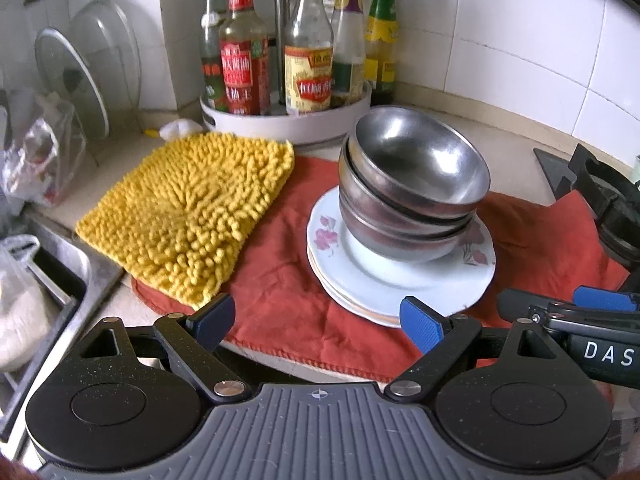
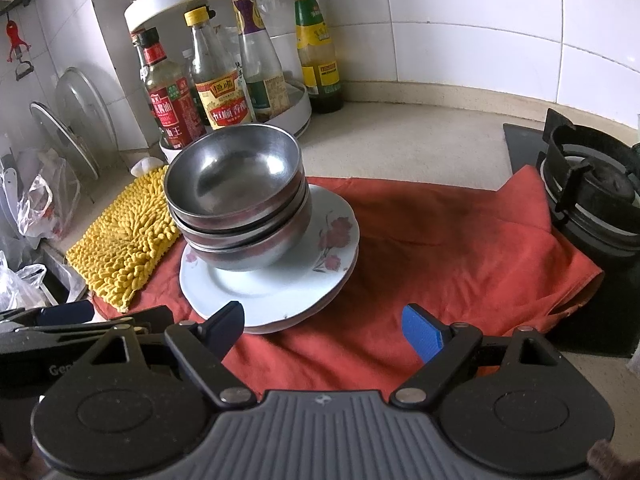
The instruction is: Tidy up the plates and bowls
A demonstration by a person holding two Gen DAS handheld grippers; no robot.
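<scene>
Three steel bowls (image 1: 412,196) (image 2: 236,200) sit nested in a leaning stack on a pile of white flowered plates (image 1: 384,284) (image 2: 276,284). The plates rest on a red cloth (image 1: 288,292) (image 2: 440,240) spread over the counter. My left gripper (image 1: 318,320) hovers open near the counter's front edge, short of the plates, with nothing between its fingers. My right gripper (image 2: 324,330) is open too, empty, just right of the plate pile's near rim. Each gripper shows at the edge of the other's view.
A yellow shaggy mat (image 1: 188,216) (image 2: 124,240) lies left of the plates. Behind stands a white turntable (image 1: 288,120) of sauce bottles. A sink (image 1: 48,280) and glass lids (image 1: 80,76) are at the left, a gas burner (image 2: 592,196) at the right.
</scene>
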